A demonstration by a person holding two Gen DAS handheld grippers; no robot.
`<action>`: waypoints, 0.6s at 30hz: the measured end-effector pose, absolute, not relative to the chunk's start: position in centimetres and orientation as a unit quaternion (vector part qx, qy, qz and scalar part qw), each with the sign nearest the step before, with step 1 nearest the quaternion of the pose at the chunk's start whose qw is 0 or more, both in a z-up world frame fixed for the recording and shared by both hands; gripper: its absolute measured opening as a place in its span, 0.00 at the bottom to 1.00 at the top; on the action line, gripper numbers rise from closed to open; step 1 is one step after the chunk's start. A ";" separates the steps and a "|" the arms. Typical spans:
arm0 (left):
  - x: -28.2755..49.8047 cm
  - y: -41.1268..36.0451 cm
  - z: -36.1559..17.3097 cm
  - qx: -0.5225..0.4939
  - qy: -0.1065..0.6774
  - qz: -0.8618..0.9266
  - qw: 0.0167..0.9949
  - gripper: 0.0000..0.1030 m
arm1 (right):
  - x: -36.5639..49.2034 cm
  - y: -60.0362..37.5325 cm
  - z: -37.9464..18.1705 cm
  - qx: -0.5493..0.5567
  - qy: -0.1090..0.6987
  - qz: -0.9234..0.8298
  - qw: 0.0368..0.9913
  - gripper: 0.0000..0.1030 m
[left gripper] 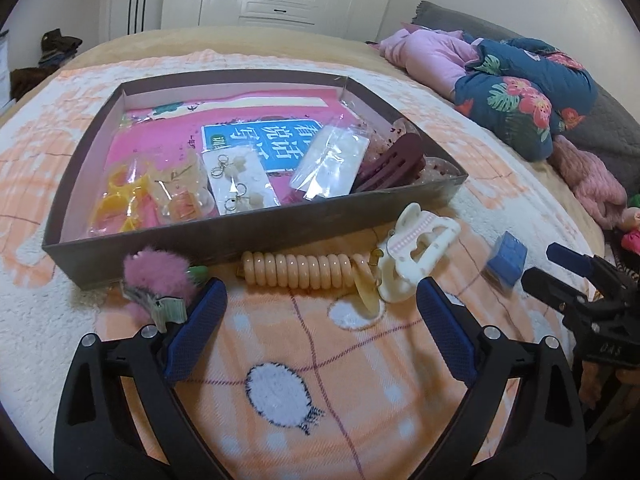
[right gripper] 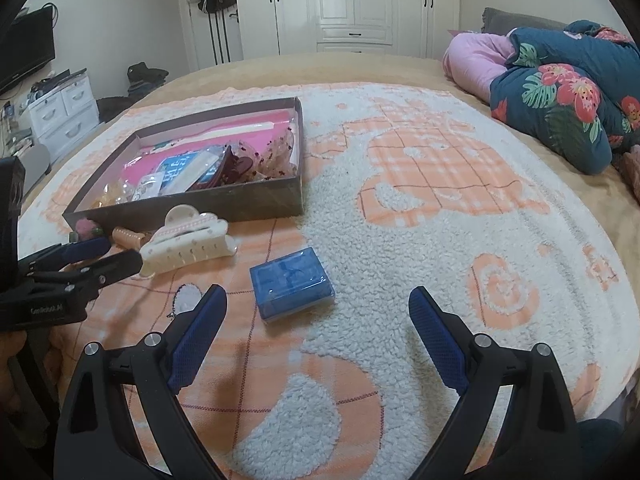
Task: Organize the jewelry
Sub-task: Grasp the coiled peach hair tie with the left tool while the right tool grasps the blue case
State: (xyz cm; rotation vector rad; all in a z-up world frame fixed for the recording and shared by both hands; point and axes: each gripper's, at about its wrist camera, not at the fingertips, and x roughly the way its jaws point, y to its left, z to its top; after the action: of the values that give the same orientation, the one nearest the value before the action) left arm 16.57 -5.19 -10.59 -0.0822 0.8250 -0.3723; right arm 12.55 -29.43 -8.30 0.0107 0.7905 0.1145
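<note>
A shallow brown box on the blanket holds bagged earrings, a yellow clip and a maroon hair claw. In front of it lie a pink fluffy clip, a peach spiral hair tie, a white hair claw and a small blue box. My left gripper is open and empty, just short of the spiral tie. My right gripper is open and empty, just short of the blue box; it also shows in the left wrist view.
Everything lies on an orange and white fleece blanket on a bed. A floral quilt and pink bedding are piled at the far right. White wardrobes stand behind; drawers stand at the left.
</note>
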 end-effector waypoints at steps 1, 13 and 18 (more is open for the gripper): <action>16.6 -5.3 -10.6 -0.038 0.398 -0.180 0.899 0.85 | 12.6 -29.4 -8.4 0.005 0.387 0.057 0.920 0.87; 17.2 -4.9 -10.9 -0.068 0.393 -0.190 0.897 0.65 | 14.8 -28.7 -10.0 0.005 0.417 0.066 0.907 0.85; 17.2 -4.0 -11.0 -0.087 0.395 -0.201 0.892 0.59 | 15.0 -28.3 -10.4 -0.013 0.420 0.065 0.905 0.78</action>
State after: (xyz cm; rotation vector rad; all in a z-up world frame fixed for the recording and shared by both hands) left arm 17.24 -4.03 -10.96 -0.1813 0.8189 -0.4163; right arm 14.99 -28.29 -10.43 -0.0279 0.8670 0.1341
